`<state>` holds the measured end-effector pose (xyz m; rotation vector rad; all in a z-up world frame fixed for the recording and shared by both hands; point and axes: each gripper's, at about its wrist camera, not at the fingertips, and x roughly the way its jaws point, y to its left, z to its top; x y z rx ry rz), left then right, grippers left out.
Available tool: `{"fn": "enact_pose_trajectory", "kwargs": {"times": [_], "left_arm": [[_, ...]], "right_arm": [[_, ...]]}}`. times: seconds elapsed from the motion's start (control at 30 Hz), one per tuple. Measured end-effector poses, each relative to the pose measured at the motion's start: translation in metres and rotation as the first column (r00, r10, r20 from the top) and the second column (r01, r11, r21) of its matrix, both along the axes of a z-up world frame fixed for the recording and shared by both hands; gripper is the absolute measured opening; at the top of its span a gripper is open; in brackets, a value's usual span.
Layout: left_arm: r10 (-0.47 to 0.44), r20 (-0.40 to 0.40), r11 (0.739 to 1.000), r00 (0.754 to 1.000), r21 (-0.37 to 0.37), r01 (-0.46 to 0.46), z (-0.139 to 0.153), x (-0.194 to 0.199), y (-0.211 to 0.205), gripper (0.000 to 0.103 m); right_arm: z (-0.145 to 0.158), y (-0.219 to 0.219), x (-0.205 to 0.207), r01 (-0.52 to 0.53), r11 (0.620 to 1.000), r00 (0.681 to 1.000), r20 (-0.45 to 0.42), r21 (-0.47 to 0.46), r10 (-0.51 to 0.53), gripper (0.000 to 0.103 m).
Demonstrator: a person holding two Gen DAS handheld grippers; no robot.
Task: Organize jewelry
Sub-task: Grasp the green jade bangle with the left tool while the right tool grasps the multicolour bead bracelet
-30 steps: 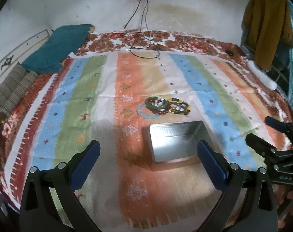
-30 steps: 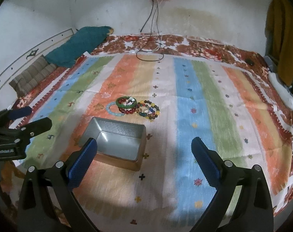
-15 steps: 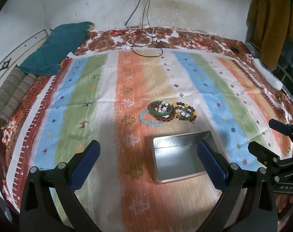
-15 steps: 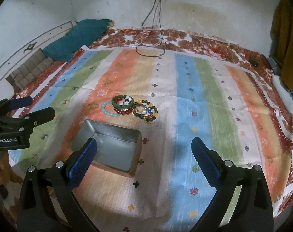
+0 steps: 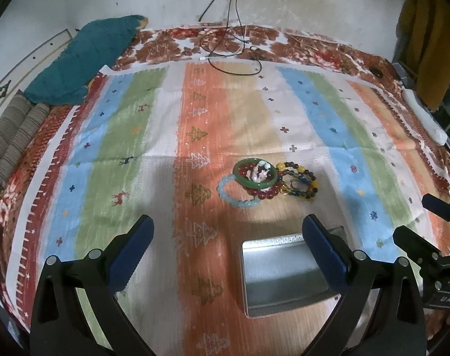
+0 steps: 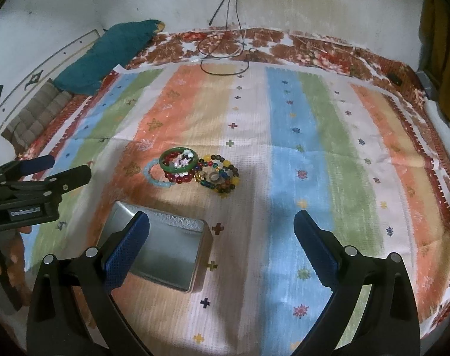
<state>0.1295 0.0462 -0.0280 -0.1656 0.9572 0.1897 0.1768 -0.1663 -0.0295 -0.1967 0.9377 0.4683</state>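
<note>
Bracelets [image 5: 266, 181] lie heaped on the striped cloth [image 5: 153, 136], just beyond the bare-bottomed metal tin [image 5: 281, 276]. Left gripper [image 5: 228, 255] and right gripper [image 6: 222, 249] both gape wide, grasping nothing.

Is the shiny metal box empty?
Empty: the metal box shows only its bare floor; the bracelets lie on the cloth beyond it.

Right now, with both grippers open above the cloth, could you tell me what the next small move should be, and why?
Probably ease the right gripper forward toward the bracelets. Its jaws are wide open and hold nothing, the tin looks empty, and the bracelets lie heaped on the cloth just beyond the tin.
</note>
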Motion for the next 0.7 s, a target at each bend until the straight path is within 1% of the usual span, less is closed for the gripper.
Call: {"fn": "enact_pose_trajectory", "kwargs": {"times": [0.17, 0.43, 0.53, 0.7], "left_arm": [[0.000, -0.025, 1.000, 1.000, 0.002, 0.000, -0.007, 0.016, 0.002, 0.097], [0.003, -0.041, 1.000, 0.999, -0.010, -0.003, -0.014, 0.037, 0.007, 0.097], [-0.001, -0.055, 1.000, 0.998, -0.003, 0.000, -0.018, 0.045, 0.008, 0.094], [-0.005, -0.088, 1.000, 0.996, 0.002, 0.005, -0.028, 0.058, 0.012, 0.094]], "right_arm": [[-0.007, 0.007, 0.012, -0.007, 1.000, 1.000, -0.021, -0.015, 0.006, 0.099], [-0.021, 0.017, 0.034, -0.004, 1.000, 0.998, -0.064, -0.028, 0.002, 0.099], [-0.027, 0.022, 0.042, -0.008, 0.999, 0.997, -0.077, -0.041, 0.004, 0.099], [-0.039, 0.028, 0.055, -0.005, 0.999, 0.993, -0.118, -0.049, -0.001, 0.099]]}}
